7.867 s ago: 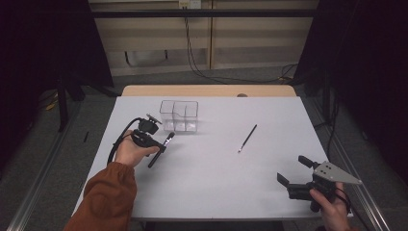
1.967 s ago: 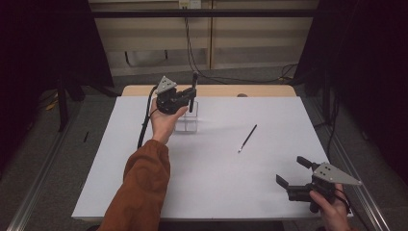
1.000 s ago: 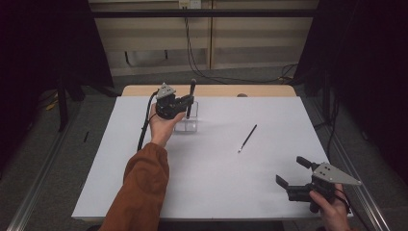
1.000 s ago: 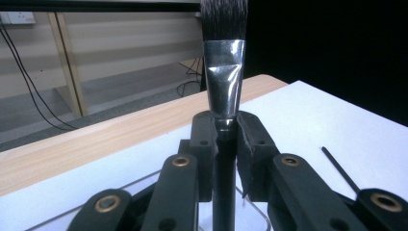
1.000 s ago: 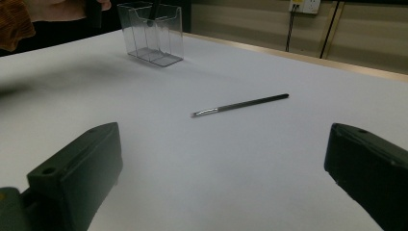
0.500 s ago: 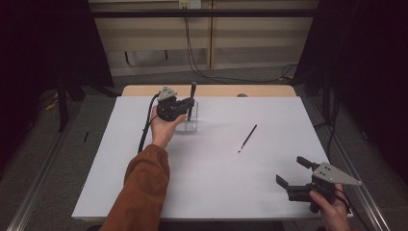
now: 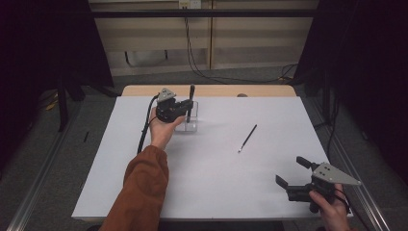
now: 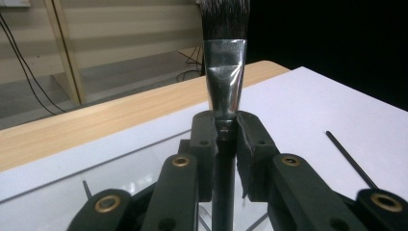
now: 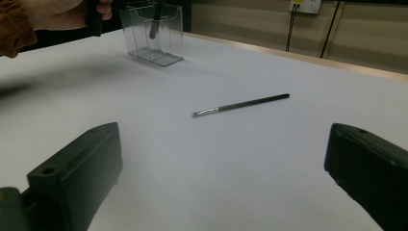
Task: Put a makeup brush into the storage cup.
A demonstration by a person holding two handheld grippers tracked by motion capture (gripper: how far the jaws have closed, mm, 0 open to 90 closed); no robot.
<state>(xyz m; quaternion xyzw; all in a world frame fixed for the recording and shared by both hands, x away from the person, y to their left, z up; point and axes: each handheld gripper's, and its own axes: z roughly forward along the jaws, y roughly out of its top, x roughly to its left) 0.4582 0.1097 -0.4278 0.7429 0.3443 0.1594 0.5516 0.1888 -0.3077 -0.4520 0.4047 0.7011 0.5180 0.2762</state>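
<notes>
The left gripper (image 7: 185,107) is clenched on a brush (image 8: 223,72) — the jaws pinch its dark handle just below the metal ferrule, and the bristles point up. In the high view the brush (image 7: 191,102) stands nearly upright over a clear box (image 7: 188,124) at the far left of the white table (image 7: 216,163), with its lower end down inside the box. From the right gripper view the handle's tip shows through the box (image 9: 153,33) wall.

The right gripper (image 7: 294,174) rests at the near right corner of the table, held in the person's hand, its jaws spread wide with nothing between them.

A second, thin brush (image 7: 248,138) lies flat on the table between the two grippers — well apart from both, and well apart from the box.
</notes>
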